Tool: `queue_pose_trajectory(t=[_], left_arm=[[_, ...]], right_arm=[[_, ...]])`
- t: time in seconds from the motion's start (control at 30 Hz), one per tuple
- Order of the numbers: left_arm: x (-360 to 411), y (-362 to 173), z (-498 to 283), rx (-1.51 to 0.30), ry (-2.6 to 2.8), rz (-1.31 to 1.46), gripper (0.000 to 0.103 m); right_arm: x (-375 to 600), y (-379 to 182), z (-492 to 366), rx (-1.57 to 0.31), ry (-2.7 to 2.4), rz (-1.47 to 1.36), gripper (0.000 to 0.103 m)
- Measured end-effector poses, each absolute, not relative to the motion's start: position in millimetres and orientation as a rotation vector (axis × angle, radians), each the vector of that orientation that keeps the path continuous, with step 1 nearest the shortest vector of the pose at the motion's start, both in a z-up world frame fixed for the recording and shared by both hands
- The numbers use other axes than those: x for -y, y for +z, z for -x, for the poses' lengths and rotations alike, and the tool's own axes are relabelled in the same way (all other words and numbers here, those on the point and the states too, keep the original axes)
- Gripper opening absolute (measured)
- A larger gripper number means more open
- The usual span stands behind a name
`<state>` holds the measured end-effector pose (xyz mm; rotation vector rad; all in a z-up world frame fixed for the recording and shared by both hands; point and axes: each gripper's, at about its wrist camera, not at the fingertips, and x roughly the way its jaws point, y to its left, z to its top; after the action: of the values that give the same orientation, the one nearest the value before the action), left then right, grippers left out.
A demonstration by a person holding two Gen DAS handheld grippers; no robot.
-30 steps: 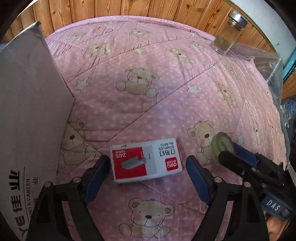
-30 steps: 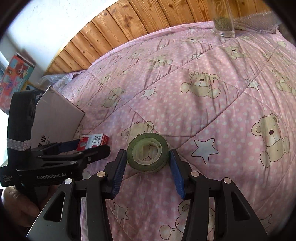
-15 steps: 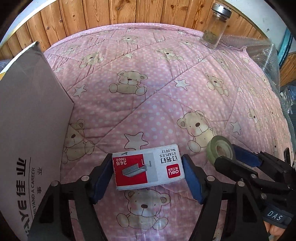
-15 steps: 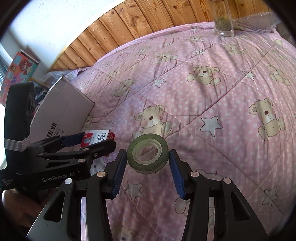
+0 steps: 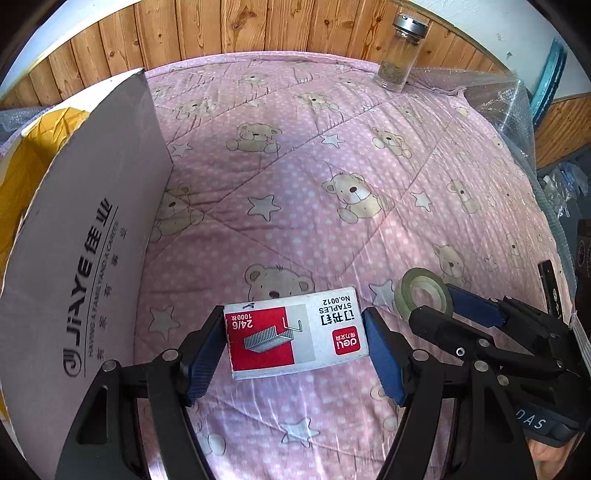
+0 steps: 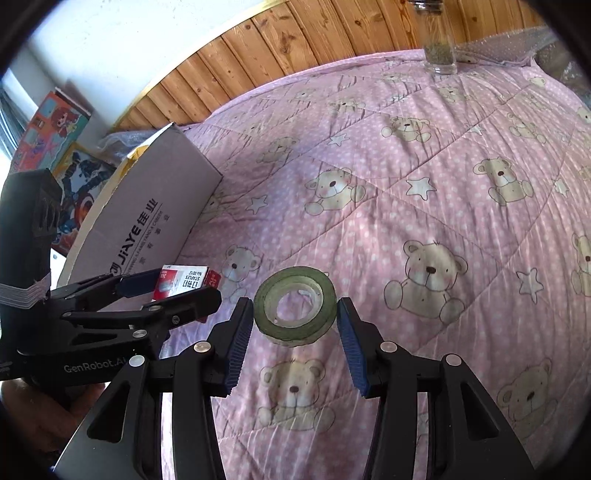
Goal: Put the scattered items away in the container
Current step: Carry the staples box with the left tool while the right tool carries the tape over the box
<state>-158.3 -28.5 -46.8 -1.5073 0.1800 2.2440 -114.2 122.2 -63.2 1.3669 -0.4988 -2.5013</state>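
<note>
Left gripper point(image 5: 295, 343) clamped on staples box point(image 5: 295, 332), long axis spanning finger to finger, label up, lifted off quilt point(image 5: 332, 177). Right gripper point(image 6: 295, 325) clamped on green tape roll point(image 6: 295, 310), hole tilted upward. Cardboard box point(image 5: 85, 240) left. Glass jar point(image 5: 400, 55) far.

A pink quilt point(image 5: 332, 192) printed with bears and stars is spread below a wall of wooden planks point(image 5: 236, 26). White wall point(image 6: 122, 48) is seen above the planks, and bubble wrap point(image 5: 495, 96) is draped at the quilt's far right edge.
</note>
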Motion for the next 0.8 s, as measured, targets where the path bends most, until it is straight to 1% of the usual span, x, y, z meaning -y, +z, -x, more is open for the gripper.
queue_pose_trajectory(t=[0.43, 0.8], left_arm=[[66.7, -10.1, 89.0, -0.155, 2.268, 1.440, 0.073], [100.2, 29.2, 41.9, -0.096, 2.306, 1.335, 0.073]], right_arm=[[-87.1, -32.4, 49.8, 0.435, -2.517, -1.322, 0.049], [-48.3, 5.1, 10.1, 0.336, -2.538, -1.253, 0.049]])
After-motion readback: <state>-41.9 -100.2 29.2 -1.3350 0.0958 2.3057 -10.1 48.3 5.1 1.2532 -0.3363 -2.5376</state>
